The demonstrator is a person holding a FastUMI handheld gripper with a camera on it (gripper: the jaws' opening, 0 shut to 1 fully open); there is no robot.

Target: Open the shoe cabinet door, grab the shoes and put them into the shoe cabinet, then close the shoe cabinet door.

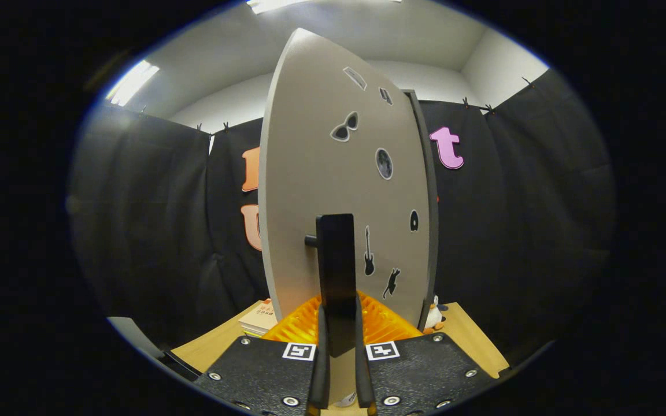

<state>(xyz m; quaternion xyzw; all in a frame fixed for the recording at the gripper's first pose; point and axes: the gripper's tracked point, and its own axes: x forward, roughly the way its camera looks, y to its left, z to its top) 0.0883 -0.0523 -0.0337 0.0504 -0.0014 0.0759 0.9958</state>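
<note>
The grey shoe cabinet door (321, 173) stands right ahead of me, swung part way out so I see its face at a slant, with several small stickers on it. A black upright handle (336, 271) juts from the door on a short peg. My gripper (339, 323) is shut on that handle, one finger on each side of its lower end. The cabinet's dark edge (428, 202) shows behind the door on the right. No shoes are visible from here.
A wooden table top (472, 341) lies below. A stack of books (259, 319) sits left of the door's foot. A small penguin toy (435, 315) stands at the door's right foot. Black cloth walls surround the booth.
</note>
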